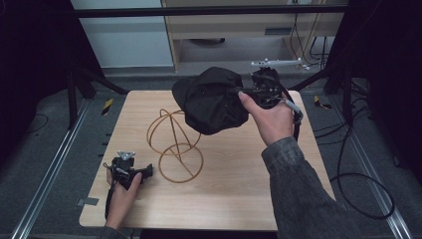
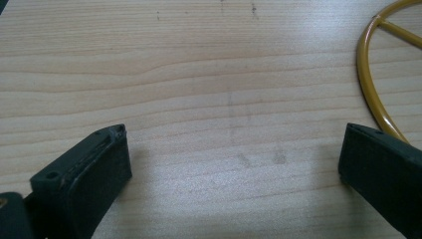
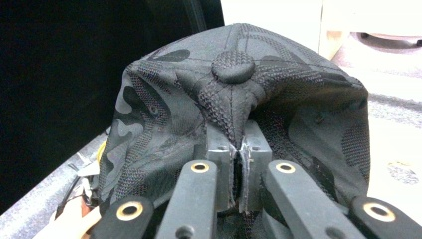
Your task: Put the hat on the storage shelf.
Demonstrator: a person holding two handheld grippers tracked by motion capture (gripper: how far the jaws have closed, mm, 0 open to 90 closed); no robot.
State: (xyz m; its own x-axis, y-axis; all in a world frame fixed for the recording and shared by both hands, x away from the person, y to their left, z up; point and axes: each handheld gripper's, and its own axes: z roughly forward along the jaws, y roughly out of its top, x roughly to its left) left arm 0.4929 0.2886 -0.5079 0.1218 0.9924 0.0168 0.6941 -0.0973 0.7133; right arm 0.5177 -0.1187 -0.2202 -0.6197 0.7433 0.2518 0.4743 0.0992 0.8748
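A black camouflage cap [image 1: 211,99] hangs in the air over the table's far middle, above and right of a gold wire stand [image 1: 175,147]. My right gripper [image 1: 244,92] is shut on the cap, pinching the fabric near its top button [image 3: 233,67]; the cap [image 3: 234,114] drapes over the closed jaws. My left gripper [image 1: 145,172] rests low at the near left of the table, just left of the stand's ring base. Its jaws stand wide apart over bare wood with nothing between them [image 2: 234,159], and the stand's gold ring [image 2: 370,94] curves past the right jaw.
The wooden table [image 1: 239,199] has metal rails along both sides. Dark frame legs and cables [image 1: 358,189] lie on the floor at right. A cabinet and shelf stand behind the table's far edge.
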